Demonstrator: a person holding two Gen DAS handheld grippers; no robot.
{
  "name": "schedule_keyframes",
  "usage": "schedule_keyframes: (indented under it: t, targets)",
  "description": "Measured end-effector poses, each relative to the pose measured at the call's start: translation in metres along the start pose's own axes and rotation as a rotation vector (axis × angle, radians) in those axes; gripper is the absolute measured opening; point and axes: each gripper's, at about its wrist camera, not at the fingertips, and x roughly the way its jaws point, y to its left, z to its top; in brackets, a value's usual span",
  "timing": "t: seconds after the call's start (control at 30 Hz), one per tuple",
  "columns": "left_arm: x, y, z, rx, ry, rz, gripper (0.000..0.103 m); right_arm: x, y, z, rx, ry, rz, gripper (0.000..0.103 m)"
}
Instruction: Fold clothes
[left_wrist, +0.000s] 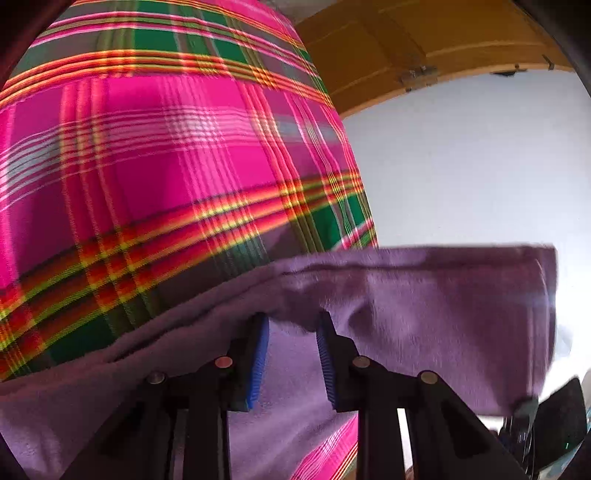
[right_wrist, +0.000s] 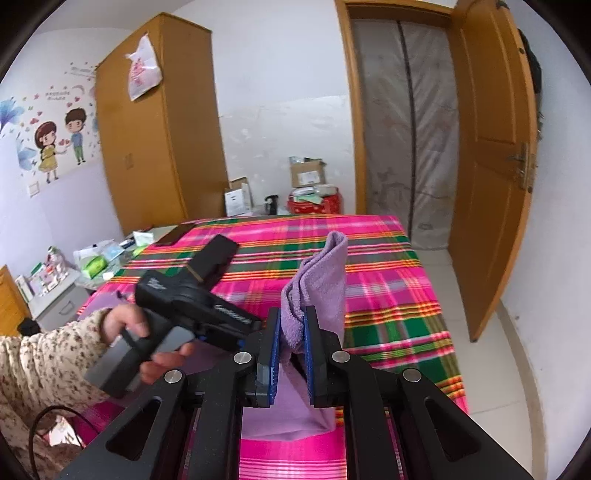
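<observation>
A bed with a pink plaid sheet (right_wrist: 369, 258) is seen by a wooden door (right_wrist: 487, 147). A purple towel (right_wrist: 321, 280) is pinched by the nearly closed right gripper (right_wrist: 291, 325). The towel is draped over the left gripper (left_wrist: 291, 328), whose fingers are parted.

Towel (right_wrist: 321, 280) above bed (right_wrist: 388, 295); wardrobe (right_wrist: 162, 122) behind, door (right_wrist: 491, 147) right.

White walls surround a bed (right_wrist: 369, 258) in pink plaid, a wooden wardrobe (right_wrist: 159, 122) beyond its far-left corner, an open wooden door (right_wrist: 491, 147) to its right.
</observation>
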Motion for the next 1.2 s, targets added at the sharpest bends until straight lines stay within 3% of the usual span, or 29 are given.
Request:
schedule_keyframes:
  t: [0.47,0.87,1.2]
  targets:
    - [-0.041,0.017,-0.006,-0.062,-0.059,-0.015,0.027,0.021,0.042,-0.009,-0.035,0.042,0.106,0.012]
    - [-0.091,0.023,-0.023,-0.078,-0.102,-0.126,0.029,0.044,0.08,-0.02,-0.04,0.083,0.155,0.012]
    - [-0.123,0.058,-0.041,-0.126,-0.123,-0.115,0.031,0.068,0.104,-0.032,-0.047,0.131,0.199,0.012]
